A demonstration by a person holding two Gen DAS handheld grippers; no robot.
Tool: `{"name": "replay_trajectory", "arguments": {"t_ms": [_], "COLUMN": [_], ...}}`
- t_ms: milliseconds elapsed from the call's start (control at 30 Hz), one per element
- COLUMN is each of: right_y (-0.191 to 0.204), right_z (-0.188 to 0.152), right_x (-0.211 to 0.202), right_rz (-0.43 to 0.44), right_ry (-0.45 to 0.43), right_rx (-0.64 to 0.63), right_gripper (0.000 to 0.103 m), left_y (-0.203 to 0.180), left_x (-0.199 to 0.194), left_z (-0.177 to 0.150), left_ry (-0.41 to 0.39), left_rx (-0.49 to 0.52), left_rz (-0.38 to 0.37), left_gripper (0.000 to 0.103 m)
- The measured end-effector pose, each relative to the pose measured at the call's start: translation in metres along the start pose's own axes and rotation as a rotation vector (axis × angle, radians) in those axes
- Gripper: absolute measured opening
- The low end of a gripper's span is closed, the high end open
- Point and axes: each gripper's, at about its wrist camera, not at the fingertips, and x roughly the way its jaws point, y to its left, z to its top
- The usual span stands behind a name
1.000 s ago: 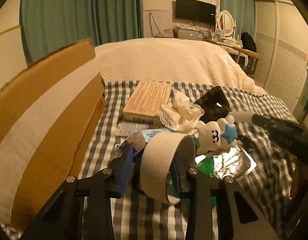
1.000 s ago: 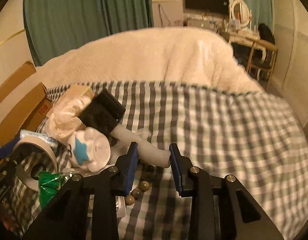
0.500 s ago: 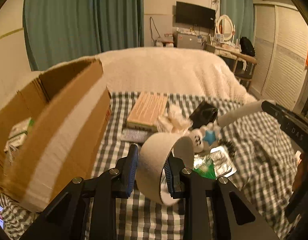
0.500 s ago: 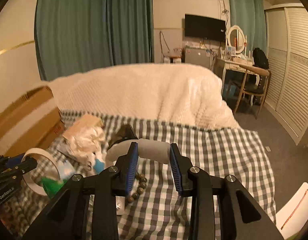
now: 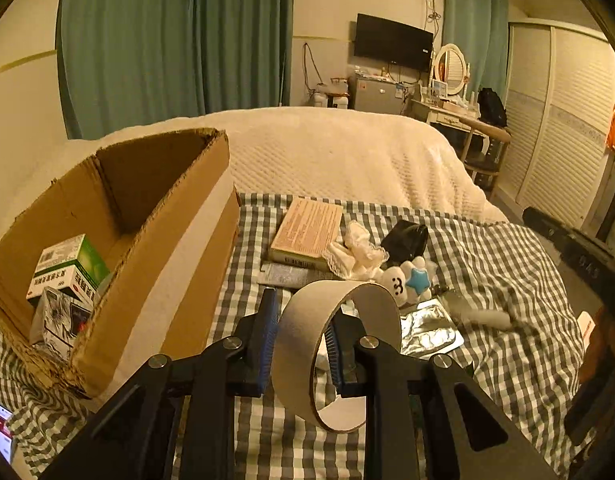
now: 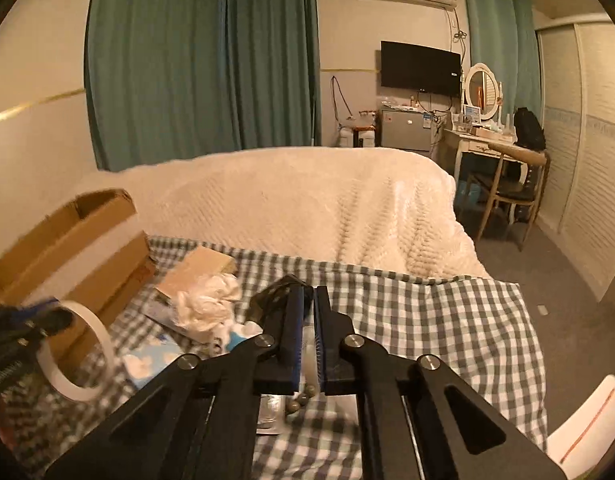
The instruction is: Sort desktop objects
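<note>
My left gripper is shut on the wall of a wide roll of tape and holds it up above the checked cloth, beside an open cardboard box. The roll also shows at the left of the right wrist view. My right gripper has its jaws nearly together, high above the cloth; a pale narrow thing shows in the gap. A brush with a white handle lies blurred on the cloth at the right of the left wrist view.
On the cloth lie a tan book, crumpled white lace, a black pouch, a white plush with a blue star, a foil blister pack and brown beads. The box holds medicine cartons.
Both grippers rose well above the cloth. The left carried the tape roll up beside the box. The right had the brush handle between its jaws; the brush now lies on the cloth and the jaws have closed.
</note>
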Motion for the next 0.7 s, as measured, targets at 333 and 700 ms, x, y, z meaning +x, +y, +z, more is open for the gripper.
{"name": "replay_trajectory", "arguments": {"t_ms": [333, 700], "right_y": [-0.002, 0.022], "right_z": [-0.035, -0.086], "right_x": [0.008, 0.08], "right_rz": [0.039, 0.155], "right_ry": [0.12, 0.324], "right_rx": [-0.027, -0.187], "right_gripper": [0.011, 0.05], "left_y": [-0.005, -0.008], "left_x": [0.004, 0.047], "left_z": [-0.009, -0.027], "left_ry": [0.013, 0.079], "left_rx": [0.02, 0.007], "left_rz": [-0.016, 0.015], "left_gripper": [0.023, 0.023]}}
